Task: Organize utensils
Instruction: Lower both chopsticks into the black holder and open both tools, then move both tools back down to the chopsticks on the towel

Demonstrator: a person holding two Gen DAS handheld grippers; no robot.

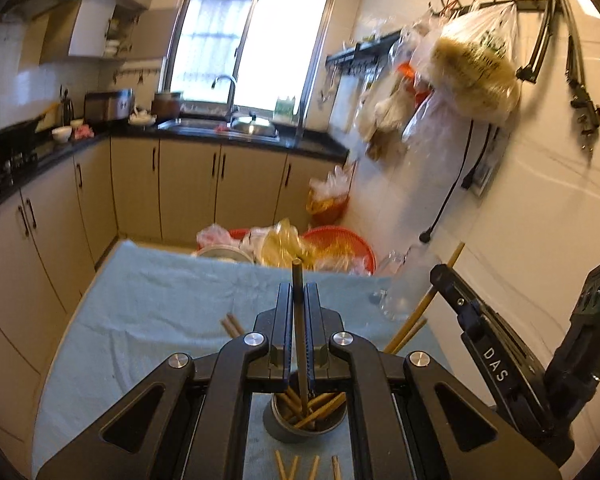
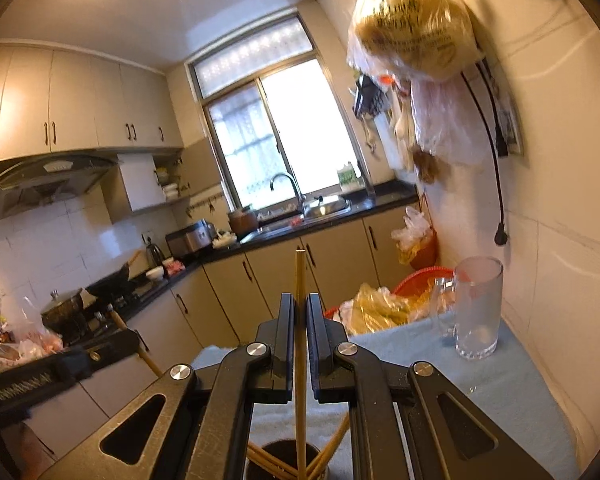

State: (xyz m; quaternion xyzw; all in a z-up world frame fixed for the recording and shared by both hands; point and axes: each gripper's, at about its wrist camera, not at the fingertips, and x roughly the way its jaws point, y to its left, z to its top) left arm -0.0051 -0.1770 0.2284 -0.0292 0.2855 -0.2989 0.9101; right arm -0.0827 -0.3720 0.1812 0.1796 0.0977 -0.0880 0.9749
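Left gripper [image 1: 299, 300] clamped on dark chopstick [image 1: 298, 320] mid-shaft, tip over steel holder [image 1: 304, 420] w/ wooden sticks inside. Right gripper [image 2: 300, 312] clamped on pale wooden chopstick [image 2: 299, 344] over same holder [image 2: 286, 462]. Probably light, stiff, thin, smooth; liable to pivot or slip, so grip near middle.

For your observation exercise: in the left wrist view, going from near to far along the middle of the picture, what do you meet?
Loose chopsticks on the blue cloth → grey utensil cup holding chopsticks → left tongs shut on a dark chopstick → red baskets with plastic bags → cabinets → sink → window.
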